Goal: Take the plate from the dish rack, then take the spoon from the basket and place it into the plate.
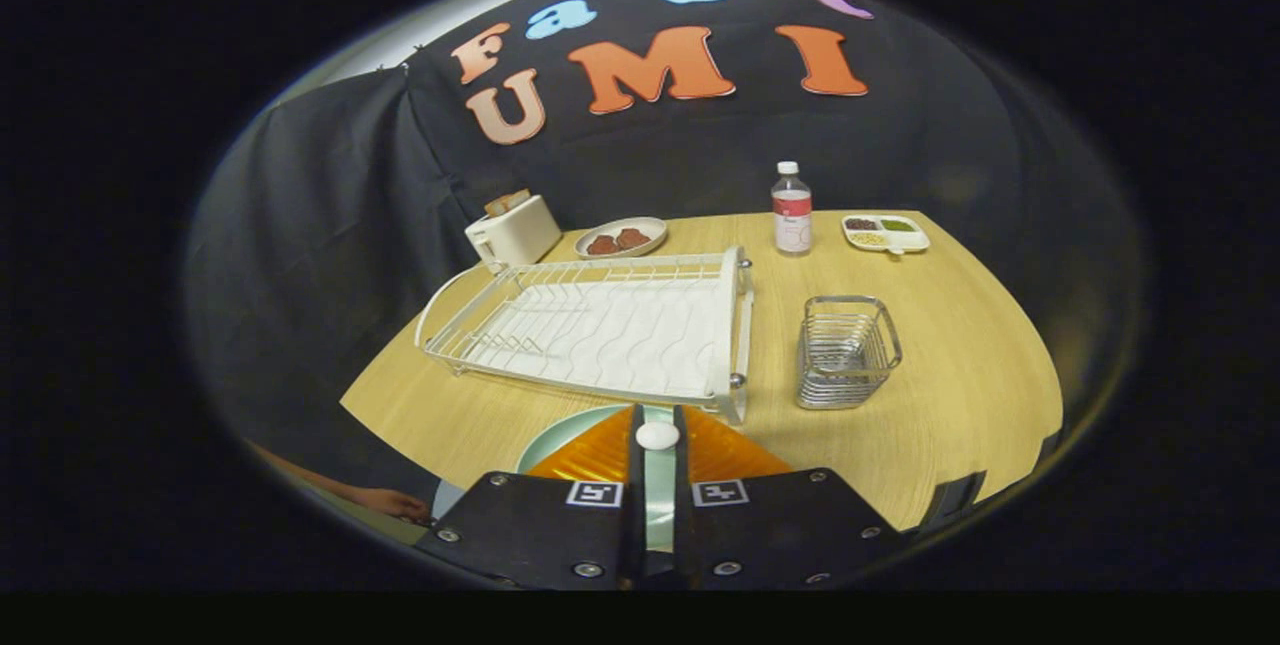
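In the gripper view, your gripper [657,430] has its two orange fingers [590,455] drawn nearly together, leaving a narrow gap with the white spoon [657,435] caught between the tips. You are holding it above the pale green plate [560,435], which sits on the wooden table [960,405] just in front of the white dish rack [600,325]. The wire basket [847,352] stands right of the rack. Beyond lie a toaster [513,230], a bottle [791,209] and a divided tray [885,233].

A staged booth kitchen: black cloth wall [330,225] behind a wooden table [960,395] holding dish rack [600,325] and toaster [513,230].
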`<act>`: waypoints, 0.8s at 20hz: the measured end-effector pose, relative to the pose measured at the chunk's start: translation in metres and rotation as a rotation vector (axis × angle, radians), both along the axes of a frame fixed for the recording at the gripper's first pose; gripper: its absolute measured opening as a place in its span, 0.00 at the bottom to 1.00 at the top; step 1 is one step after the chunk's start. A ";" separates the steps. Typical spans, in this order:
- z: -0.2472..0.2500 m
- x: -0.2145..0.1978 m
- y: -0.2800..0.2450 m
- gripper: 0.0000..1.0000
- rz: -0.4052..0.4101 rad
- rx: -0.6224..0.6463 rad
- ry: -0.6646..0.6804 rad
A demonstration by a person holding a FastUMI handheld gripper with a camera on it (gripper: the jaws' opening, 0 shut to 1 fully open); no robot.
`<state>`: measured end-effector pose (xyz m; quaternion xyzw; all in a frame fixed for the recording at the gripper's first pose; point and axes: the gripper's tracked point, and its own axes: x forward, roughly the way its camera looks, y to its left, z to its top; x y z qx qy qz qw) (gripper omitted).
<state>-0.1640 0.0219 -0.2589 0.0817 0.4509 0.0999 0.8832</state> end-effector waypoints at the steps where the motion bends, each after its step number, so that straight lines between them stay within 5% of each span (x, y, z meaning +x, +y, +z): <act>1: -0.001 0.001 0.009 0.11 0.016 0.015 0.001; 11: -0.014 -0.010 0.032 0.13 0.070 0.083 0.001; 16: -0.044 -0.045 0.018 0.19 0.037 0.090 0.144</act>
